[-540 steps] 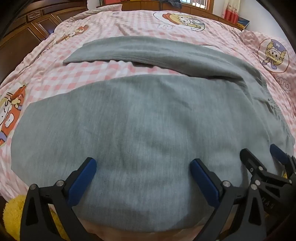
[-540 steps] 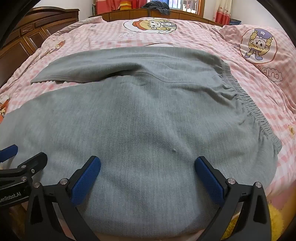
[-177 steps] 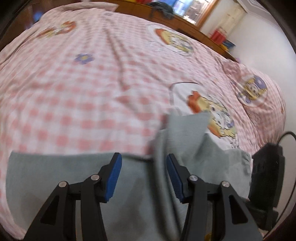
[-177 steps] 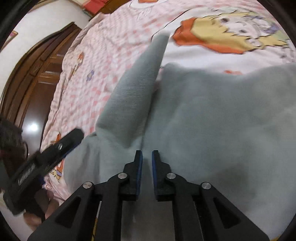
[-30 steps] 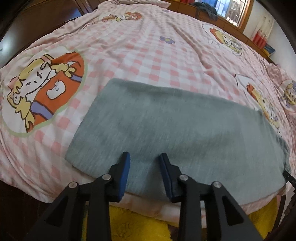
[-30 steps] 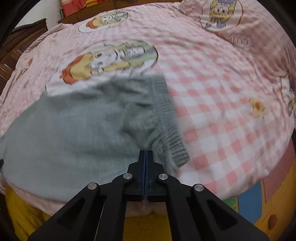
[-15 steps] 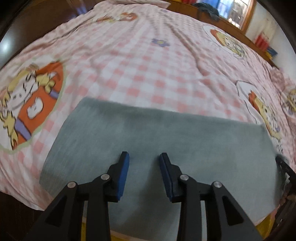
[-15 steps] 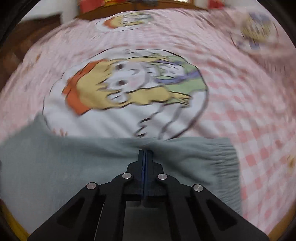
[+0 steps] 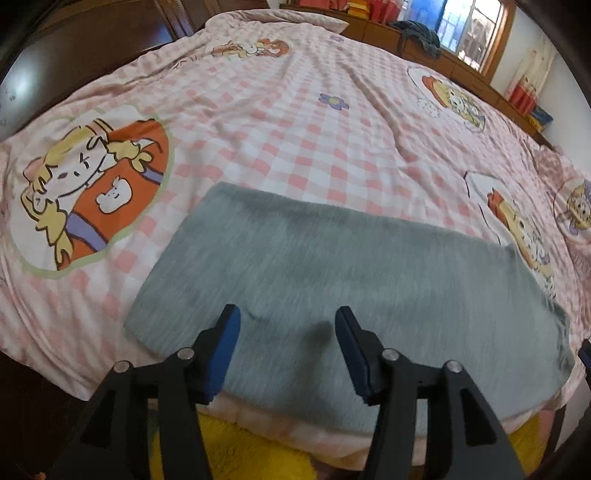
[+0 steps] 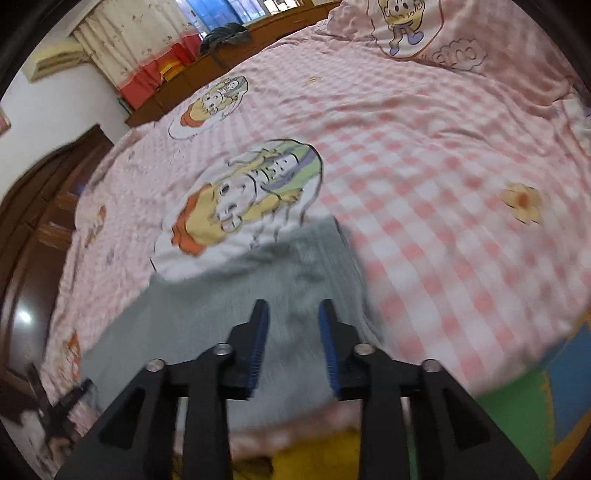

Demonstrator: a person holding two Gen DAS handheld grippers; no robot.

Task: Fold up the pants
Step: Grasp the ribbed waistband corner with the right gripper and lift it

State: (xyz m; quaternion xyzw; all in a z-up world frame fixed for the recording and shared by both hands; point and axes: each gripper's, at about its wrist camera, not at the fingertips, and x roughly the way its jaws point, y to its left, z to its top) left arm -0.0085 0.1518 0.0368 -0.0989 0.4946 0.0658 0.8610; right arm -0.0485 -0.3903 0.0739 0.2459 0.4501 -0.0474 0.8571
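Observation:
The grey pants (image 9: pixel 354 269) lie folded lengthwise into a long strip along the near edge of the bed. My left gripper (image 9: pixel 286 328) is open and empty, above the strip's left part near its front edge. In the right wrist view the pants (image 10: pixel 236 306) show their waistband end at the right. My right gripper (image 10: pixel 293 328) is open and empty, just above that end. The view is blurred.
The bed carries a pink checked sheet (image 9: pixel 295 110) with cartoon prints. Dark wooden furniture (image 9: pixel 92 48) stands at the left. A wooden headboard ledge with clothes (image 9: pixel 417 29) runs along the far side. A yellow mat (image 9: pixel 240 454) lies on the floor below the bed edge.
Both grippers have opened: the right was shut on the waistband end and has let go; the left jaws widened. The right view swung left and back.

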